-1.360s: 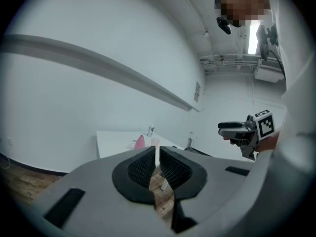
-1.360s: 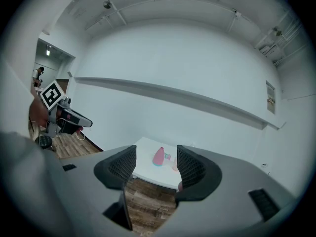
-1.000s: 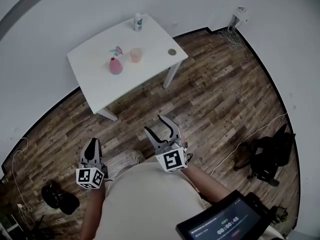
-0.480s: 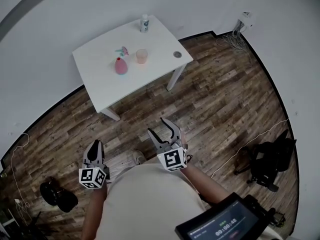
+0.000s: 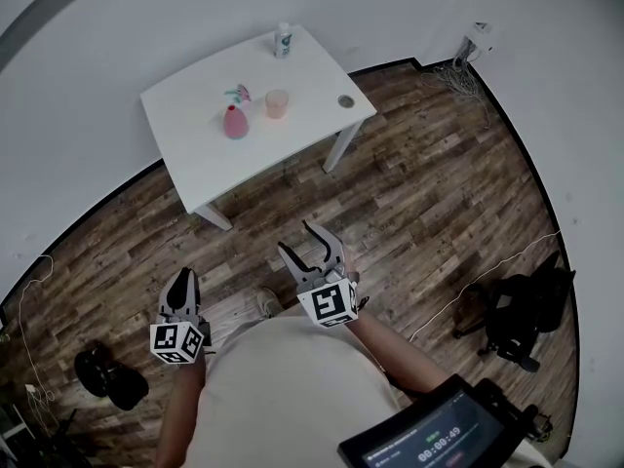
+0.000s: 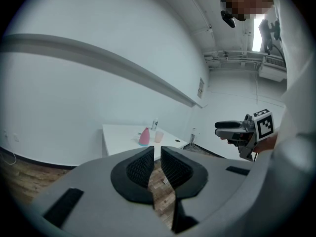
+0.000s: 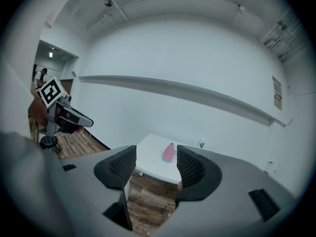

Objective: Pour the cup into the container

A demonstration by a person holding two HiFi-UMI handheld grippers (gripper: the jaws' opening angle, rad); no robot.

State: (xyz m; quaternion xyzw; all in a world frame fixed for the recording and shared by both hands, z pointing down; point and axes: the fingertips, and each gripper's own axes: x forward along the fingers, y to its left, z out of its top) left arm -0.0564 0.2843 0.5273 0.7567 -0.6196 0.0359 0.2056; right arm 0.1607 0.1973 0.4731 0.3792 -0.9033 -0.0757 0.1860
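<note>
Right gripper [image 5: 297, 241] open, empty — left gripper [image 5: 181, 279] has its 2 ribbed black pads [image 6: 140, 165] together. Far ahead of both, the clear round cup [image 5: 278, 103] stands just beside the smooth pink cone-shaped container [image 5: 235, 123] on a flat white table [image 5: 200, 159].

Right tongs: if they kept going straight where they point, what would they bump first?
Nothing close: the right tongs are open and empty. Far ahead, the white table lies in line, its pink bottle showing between the tongs. Probably the table's edge or that bottle first; depth is unclear.
</note>
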